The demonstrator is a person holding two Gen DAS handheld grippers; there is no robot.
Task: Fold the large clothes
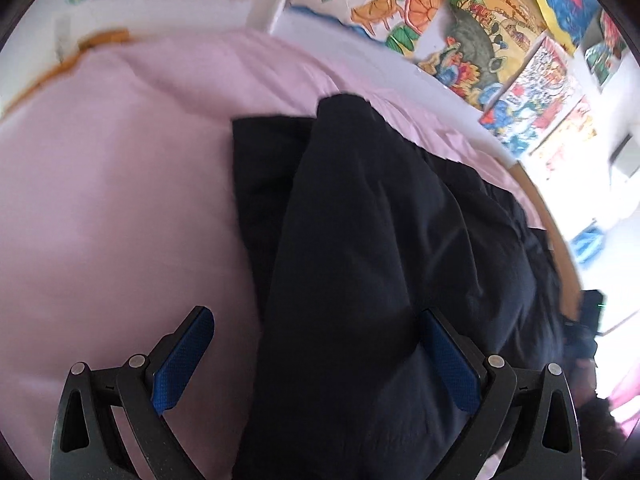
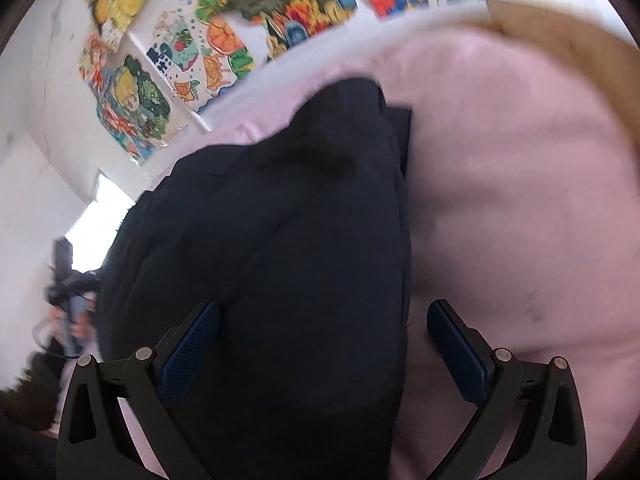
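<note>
A large dark navy garment (image 1: 360,240) lies in a long folded heap on the pink bed sheet (image 1: 120,200). In the left wrist view my left gripper (image 1: 318,356) hangs over the garment's near end, jaws wide open; cloth lies between the blue pads (image 1: 180,360) without being pinched. The right wrist view shows the same garment (image 2: 280,220) on the pink sheet (image 2: 520,200). My right gripper (image 2: 324,350) is wide open above its near end, with the cloth's right edge running between the fingers. Neither gripper holds anything.
Colourful drawings (image 1: 480,28) cover the white wall behind the bed. A wooden bed edge (image 1: 560,240) curves along the right; it also shows as the wooden bed edge (image 2: 580,48). A hand with the other gripper (image 2: 68,300) is blurred at the left.
</note>
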